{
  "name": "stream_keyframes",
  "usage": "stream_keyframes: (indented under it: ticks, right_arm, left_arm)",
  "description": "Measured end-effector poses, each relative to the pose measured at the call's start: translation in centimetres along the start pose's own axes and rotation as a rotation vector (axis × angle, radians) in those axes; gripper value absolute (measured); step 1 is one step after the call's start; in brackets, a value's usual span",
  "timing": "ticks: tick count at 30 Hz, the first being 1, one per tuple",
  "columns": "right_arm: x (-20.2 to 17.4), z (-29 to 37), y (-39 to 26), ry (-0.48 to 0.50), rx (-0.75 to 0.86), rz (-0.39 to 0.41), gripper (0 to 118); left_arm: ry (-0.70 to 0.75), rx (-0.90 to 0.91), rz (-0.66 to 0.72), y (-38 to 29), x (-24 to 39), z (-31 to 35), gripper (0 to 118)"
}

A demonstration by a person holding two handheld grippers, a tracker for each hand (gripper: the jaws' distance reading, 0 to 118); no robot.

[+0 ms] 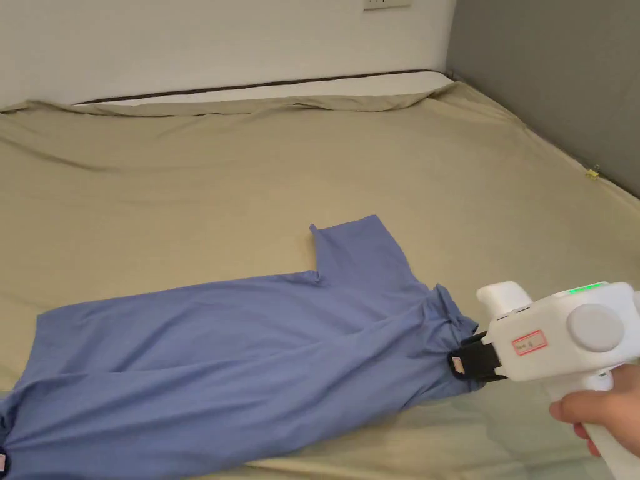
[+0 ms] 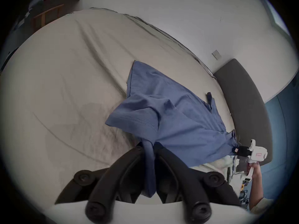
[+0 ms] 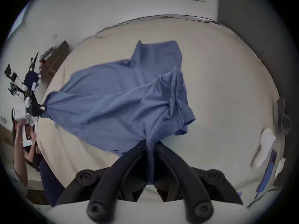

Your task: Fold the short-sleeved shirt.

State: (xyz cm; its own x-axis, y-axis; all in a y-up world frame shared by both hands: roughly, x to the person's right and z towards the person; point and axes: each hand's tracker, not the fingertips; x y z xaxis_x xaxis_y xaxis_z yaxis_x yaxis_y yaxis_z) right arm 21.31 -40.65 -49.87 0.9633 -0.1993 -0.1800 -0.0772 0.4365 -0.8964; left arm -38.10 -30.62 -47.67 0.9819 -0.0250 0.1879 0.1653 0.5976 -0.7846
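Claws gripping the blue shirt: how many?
2. The right claw pinches the shirt at its collar end, near the bed's right side; the left claw clamps the opposite hem end, at the head view's lower-left corner.

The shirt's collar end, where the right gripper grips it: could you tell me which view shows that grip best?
The right gripper view: the blue shirt bunches between the right gripper jaws, closed on its collar edge. The head view shows the gripper side-on at the collar; the left gripper view shows it small and far off.
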Motion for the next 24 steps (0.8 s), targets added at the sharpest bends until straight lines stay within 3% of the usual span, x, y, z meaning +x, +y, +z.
stream_keyframes:
  ticks: [3,7,9,10,11,13,17,19,20,21,22,23,24]
  right_arm:
    - [0.0,3.0,-1.2,-0.054,-0.036,0.047,6]
    - [1.6,4.7,-5.0,-0.015,-0.113,-0.035,6]
    - [1.2,4.6,-7.2,-0.042,-0.144,-0.03,6]
    - [1.2,4.0,-8.5,-0.062,-0.184,-0.031,6]
    - [1.2,3.4,-9.6,-0.071,-0.214,-0.033,6]
    - [1.3,1.8,-11.4,-0.066,-0.25,-0.042,6]
    - [1.4,-0.9,-12.5,-0.08,-0.245,-0.073,6]
    - [0.9,-1.8,-12.8,-0.101,-0.233,-0.086,24]
    - [0.8,-1.5,-12.6,-0.114,-0.221,-0.069,32]
    - [0.6,-1.0,-12.4,-0.126,-0.219,-0.021,45]
    - [0.1,-0.3,-12.2,-0.175,-0.223,0.021,74]
    - [-0.2,0.8,-12.0,-0.239,-0.211,0.056,105]
    - [-0.4,2.1,-11.9,-0.25,-0.177,0.075,118]
  left_arm:
    - [-0.009,-0.047,-0.016,-0.8,0.0,1.3,5]
    - [-0.026,-0.12,-0.002,-3.1,-0.3,2.2,5]
    - [-0.035,-0.158,0.008,-4.3,0.2,2.1,5]
    - [-0.542,-0.34,0.288,-4.5,-1.8,1.0,5]
    - [-0.441,-0.345,0.21,-5.2,-0.4,0.7,5]
    - [-0.389,-0.384,0.172,-6.6,1.2,-0.8,5]
    - [-0.346,-0.39,0.215,-7.9,1.5,-3.5,6]
    - [-0.33,-0.381,0.252,-8.1,1.3,-4.0,28]
    - [-0.367,-0.344,0.266,-8.0,1.1,-3.1,49]
    - [-0.389,-0.321,0.277,-7.7,1.1,-2.1,90]
    - [-0.349,-0.296,0.247,-7.5,1.9,-1.1,116]
    - [-0.288,-0.271,0.205,-7.0,2.8,0.1,118]
    - [-0.249,-0.224,0.182,-6.8,3.0,1.8,118]
